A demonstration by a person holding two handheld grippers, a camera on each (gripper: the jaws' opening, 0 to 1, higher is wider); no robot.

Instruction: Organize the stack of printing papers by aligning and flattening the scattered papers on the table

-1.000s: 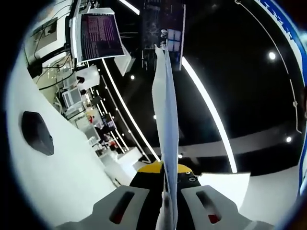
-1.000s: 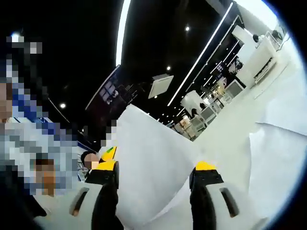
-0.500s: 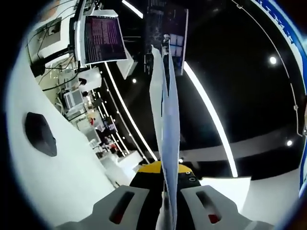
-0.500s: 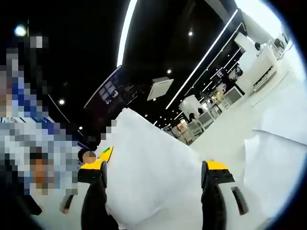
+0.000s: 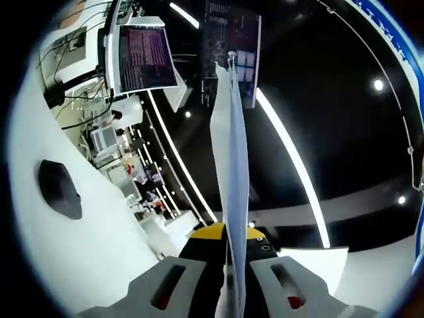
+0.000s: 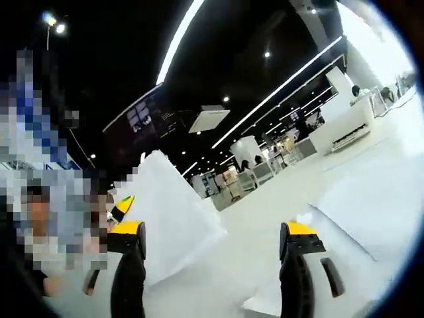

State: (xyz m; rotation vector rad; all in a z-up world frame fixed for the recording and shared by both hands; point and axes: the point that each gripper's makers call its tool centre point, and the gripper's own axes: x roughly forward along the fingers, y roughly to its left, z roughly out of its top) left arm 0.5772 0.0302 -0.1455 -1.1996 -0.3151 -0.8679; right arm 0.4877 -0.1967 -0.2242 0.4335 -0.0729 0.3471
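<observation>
My left gripper is shut on a stack of white printing papers, which I see edge-on as it stands straight up between the jaws. In the right gripper view the same upright stack stands ahead on the left, with the left gripper's yellow tip at its edge. My right gripper is open wide, nothing between its fingers, apart from the stack. More loose sheets lie flat on the white table at the right, and a sheet corner lies near the right jaw.
A black rounded object lies on the white table at the left. A lit monitor with cables stands behind it. Another sheet lies at the lower right. White counters and people are far off.
My right gripper has opened wider and drawn off the paper stack, which now sits further left and smaller in its view. My left gripper keeps its hold; its view shifted only slightly.
</observation>
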